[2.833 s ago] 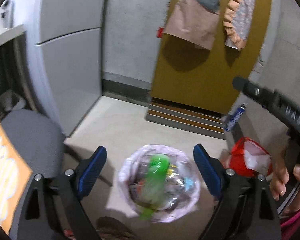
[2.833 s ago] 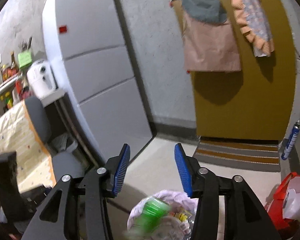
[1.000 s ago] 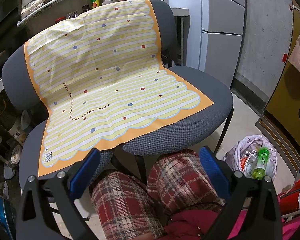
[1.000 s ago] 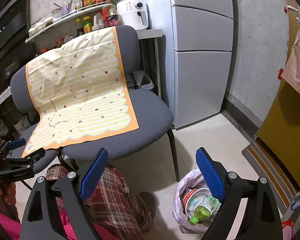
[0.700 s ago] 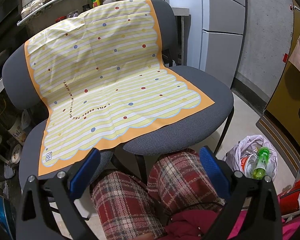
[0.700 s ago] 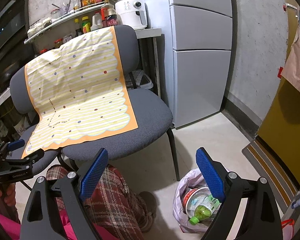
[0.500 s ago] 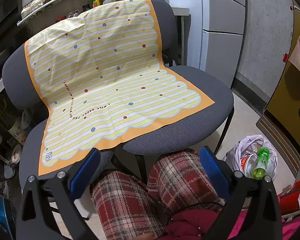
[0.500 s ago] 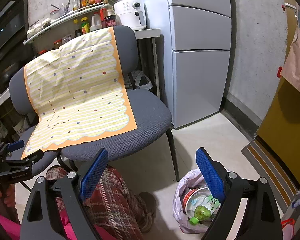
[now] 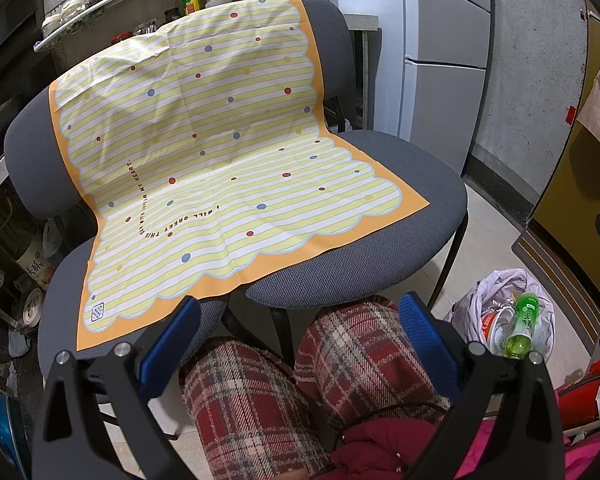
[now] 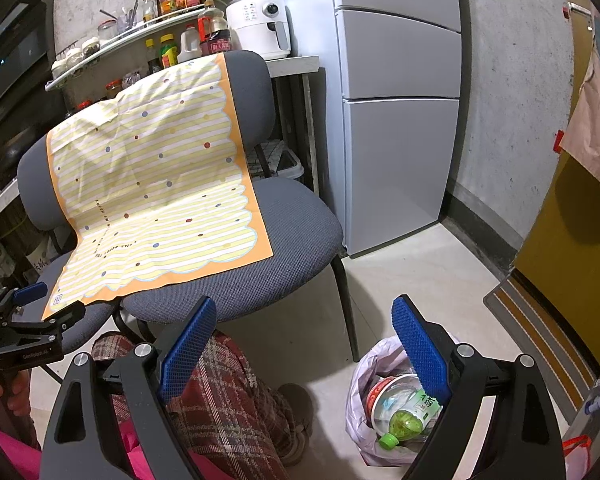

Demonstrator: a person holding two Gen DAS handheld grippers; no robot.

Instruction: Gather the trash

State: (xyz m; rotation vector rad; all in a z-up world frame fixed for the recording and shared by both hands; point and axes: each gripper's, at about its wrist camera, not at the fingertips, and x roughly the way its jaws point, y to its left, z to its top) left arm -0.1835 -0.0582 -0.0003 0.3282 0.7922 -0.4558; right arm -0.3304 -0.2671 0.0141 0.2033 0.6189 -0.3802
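Observation:
A white plastic trash bag point(image 9: 496, 304) point(image 10: 364, 384) sits on the floor at the lower right, holding a green bottle point(image 9: 522, 326) point(image 10: 410, 420) and a red-rimmed cup point(image 10: 388, 392). My left gripper point(image 9: 300, 332) is open and empty, held above a person's plaid trouser legs point(image 9: 340, 368). In the right wrist view my right gripper point(image 10: 306, 348) is open and empty too, its right finger beside the bag. The left gripper point(image 10: 32, 312) also shows at the left edge of that view, held in a hand.
Two grey chairs point(image 9: 380, 248) point(image 10: 292, 240) stand side by side under a yellow striped cloth point(image 9: 220, 168) point(image 10: 152, 200). A grey fridge point(image 10: 396, 100), a shelf of bottles point(image 10: 172, 8), a yellow door point(image 10: 572, 240) and a red bag point(image 9: 584, 392) surround the bare floor.
Since 2.8 s ago both grippers swung away from over the bag to face the chairs. The green bottle now lies in the bag. Over the last second nothing has moved.

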